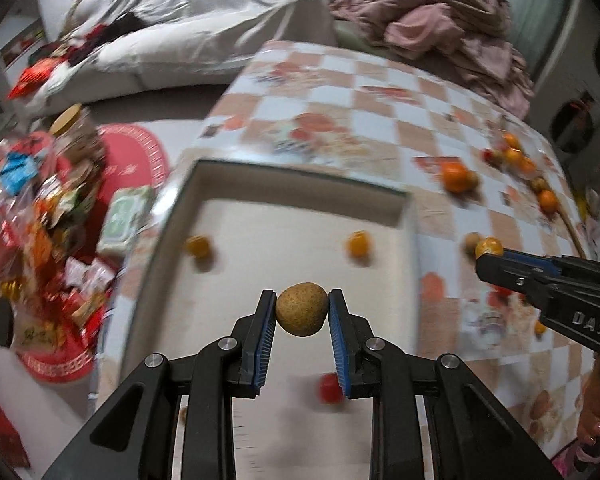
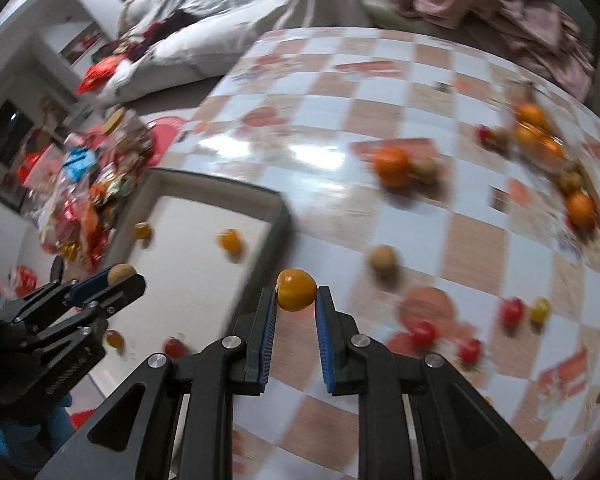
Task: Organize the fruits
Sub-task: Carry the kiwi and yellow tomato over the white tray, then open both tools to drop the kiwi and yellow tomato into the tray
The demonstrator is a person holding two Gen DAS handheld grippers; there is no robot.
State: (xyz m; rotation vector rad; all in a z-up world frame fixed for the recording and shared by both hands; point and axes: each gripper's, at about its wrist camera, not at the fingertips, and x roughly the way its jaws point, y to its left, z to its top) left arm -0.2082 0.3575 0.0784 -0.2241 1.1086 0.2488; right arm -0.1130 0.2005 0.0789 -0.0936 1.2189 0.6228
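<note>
My left gripper (image 1: 302, 300) is shut on a round brown fruit (image 1: 301, 309) and holds it above the white tray (image 1: 300, 176). The tray holds two small orange fruits (image 1: 359, 243) and a red one (image 1: 329, 387). My right gripper (image 2: 297, 292) is shut on a small orange-yellow fruit (image 2: 295, 289), above the checkered table just right of the tray's edge (image 2: 278, 216). It also shows in the left wrist view (image 1: 485, 249). The left gripper shows at the left of the right wrist view (image 2: 124, 274).
Loose fruits lie on the checkered tablecloth (image 2: 340, 140): oranges (image 2: 392, 166), a brown fruit (image 2: 383, 259), red tomatoes (image 2: 511, 310) and a yellow one (image 2: 540, 309). A heap of snack packets (image 1: 40, 220) lies left of the tray. Sofa and pink blanket (image 1: 440, 12) behind.
</note>
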